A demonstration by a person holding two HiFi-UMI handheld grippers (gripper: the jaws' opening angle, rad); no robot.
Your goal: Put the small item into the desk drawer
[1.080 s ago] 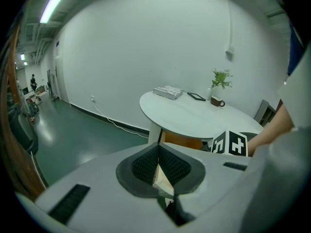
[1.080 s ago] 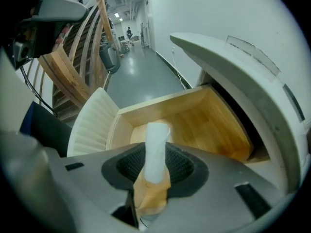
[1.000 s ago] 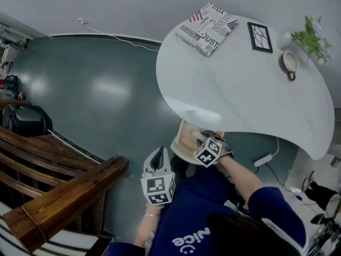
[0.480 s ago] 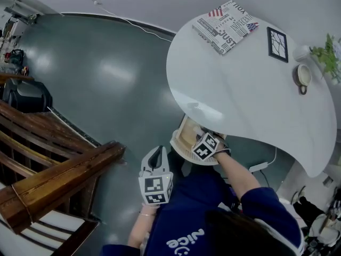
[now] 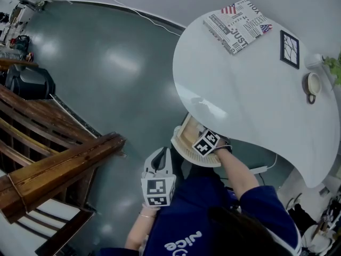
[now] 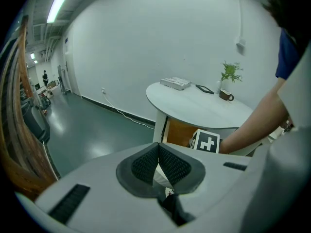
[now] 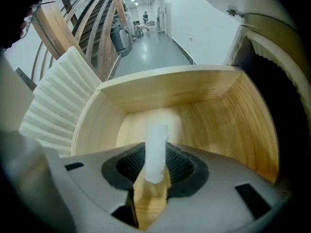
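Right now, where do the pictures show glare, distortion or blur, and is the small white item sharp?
Head view: strong fisheye bend, with glare patches on the floor and a sheen on the table. Left gripper view: dark rounded corners; the ceiling lamp is blown out. Right gripper view: the white item is close and soft-edged; the drawer is well lit.

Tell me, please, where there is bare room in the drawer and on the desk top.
The drawer is bare inside, wall to wall; the item held by the right gripper hangs over it. On the desk top, the near and middle stretch is free; only the far edge is crowded, with magazine, frame, cup and plant.
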